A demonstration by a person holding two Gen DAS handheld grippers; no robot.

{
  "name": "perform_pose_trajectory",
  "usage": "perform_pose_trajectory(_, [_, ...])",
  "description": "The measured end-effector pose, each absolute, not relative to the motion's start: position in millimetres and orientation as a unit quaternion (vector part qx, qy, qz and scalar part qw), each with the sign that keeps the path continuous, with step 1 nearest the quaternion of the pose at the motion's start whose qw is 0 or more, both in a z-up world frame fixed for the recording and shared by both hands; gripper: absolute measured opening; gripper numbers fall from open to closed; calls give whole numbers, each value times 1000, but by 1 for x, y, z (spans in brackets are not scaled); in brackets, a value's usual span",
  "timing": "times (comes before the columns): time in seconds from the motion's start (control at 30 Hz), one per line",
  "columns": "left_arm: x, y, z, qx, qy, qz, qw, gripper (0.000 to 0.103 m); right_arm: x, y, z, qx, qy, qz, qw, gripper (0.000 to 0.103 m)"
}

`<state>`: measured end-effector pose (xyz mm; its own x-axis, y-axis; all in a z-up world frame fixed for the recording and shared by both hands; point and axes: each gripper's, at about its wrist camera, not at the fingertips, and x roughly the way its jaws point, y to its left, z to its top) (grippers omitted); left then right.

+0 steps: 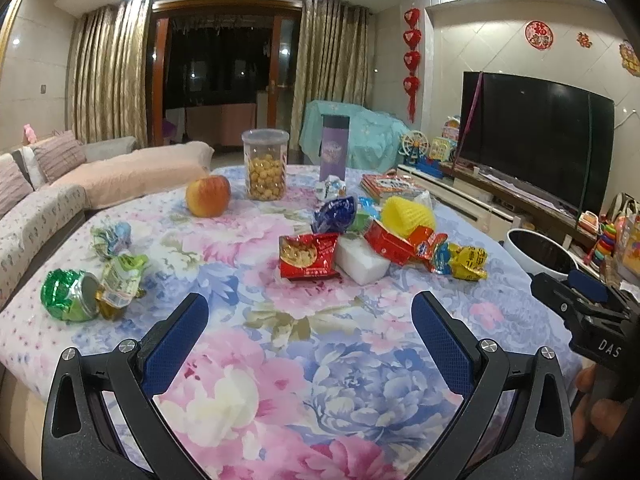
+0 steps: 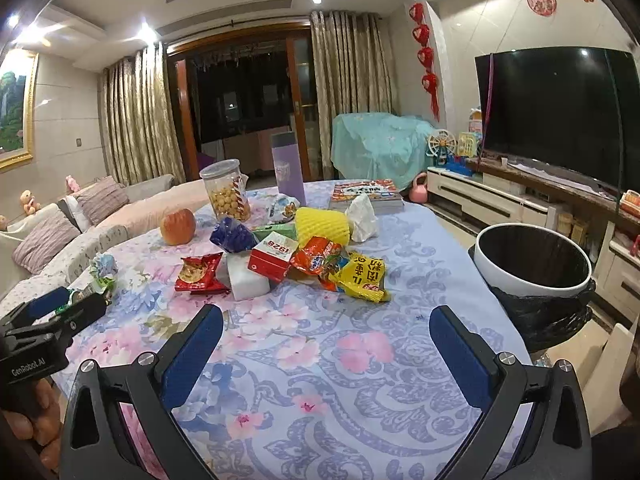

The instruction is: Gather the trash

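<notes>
At the left edge of the surface (image 1: 304, 344) lay a crushed green can (image 1: 70, 295) among wrappers. The left claw (image 1: 310, 322) hovered wide and empty, likewise the right claw (image 2: 326, 330), both facing the wrapper heap (image 2: 320, 258). The lined bin (image 2: 534, 258) waited just beside the surface, handy for drops.

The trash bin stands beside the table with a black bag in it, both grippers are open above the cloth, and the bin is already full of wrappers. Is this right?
Not quite. The right wrist view shows the trash bin empty inside, only its black liner visible. The rest holds: the left gripper and right gripper are open over the table.
</notes>
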<state>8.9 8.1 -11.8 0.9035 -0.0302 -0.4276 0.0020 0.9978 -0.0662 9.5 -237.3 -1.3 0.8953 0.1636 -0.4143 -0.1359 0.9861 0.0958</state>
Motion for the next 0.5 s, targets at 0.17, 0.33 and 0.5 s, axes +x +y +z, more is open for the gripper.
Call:
perform_pose_trajectory(0.17, [26,13,-21,-40,248,-13,968,103,24,-247,-2,52,232,76,968,103])
perform_pose_trajectory(0.33, [55,20,-31,-51,280,-16,959,103,45,-251,-7,66,257,78,961,103])
perform_pose_trajectory(0.5, [88,30,-39,-69,310,-17,948,103,72,-253,-17,75,293,83,949,97])
